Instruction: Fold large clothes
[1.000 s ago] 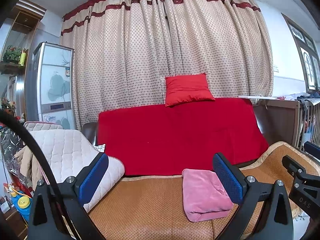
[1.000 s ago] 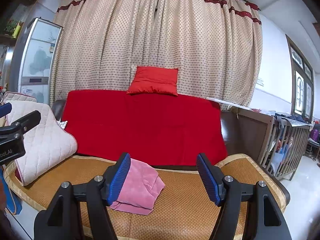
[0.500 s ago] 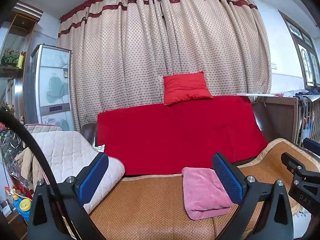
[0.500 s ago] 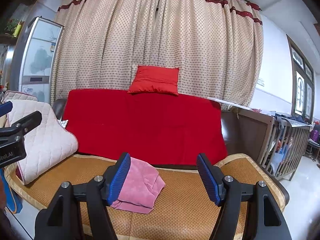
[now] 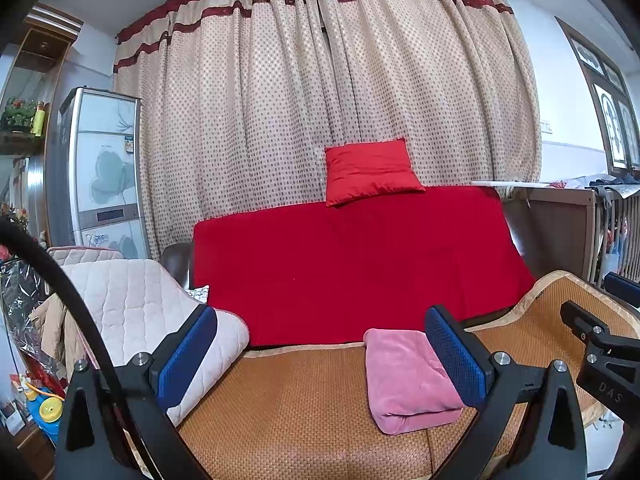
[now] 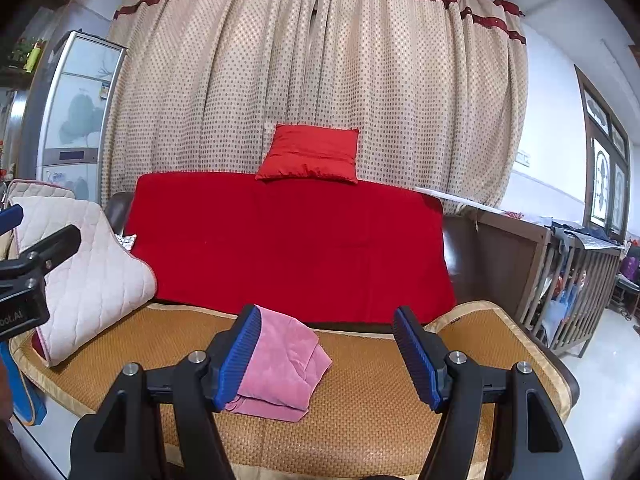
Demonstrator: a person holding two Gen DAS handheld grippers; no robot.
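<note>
A pink garment (image 5: pixel 404 380) (image 6: pixel 280 364) lies folded into a compact rectangle on the woven brown seat mat (image 5: pixel 300 420) (image 6: pixel 360 412) of a sofa. My left gripper (image 5: pixel 320 354) hangs open in front of the seat, its blue pads wide apart with nothing between them; the garment lies beyond, near the right pad. My right gripper (image 6: pixel 326 354) is also open and empty, and its left pad overlaps the garment's left edge in the picture. Neither gripper touches the cloth. Part of the right gripper's body shows at the right edge of the left wrist view.
A red cover (image 5: pixel 352 264) drapes the sofa back, with a red cushion (image 5: pixel 370 170) on top. A quilted beige cushion (image 5: pixel 132 312) (image 6: pixel 84 276) leans on the left armrest. Behind hang dotted curtains (image 6: pixel 312 80); a fridge (image 5: pixel 100 168) stands left, a wooden crib (image 6: pixel 568 276) right.
</note>
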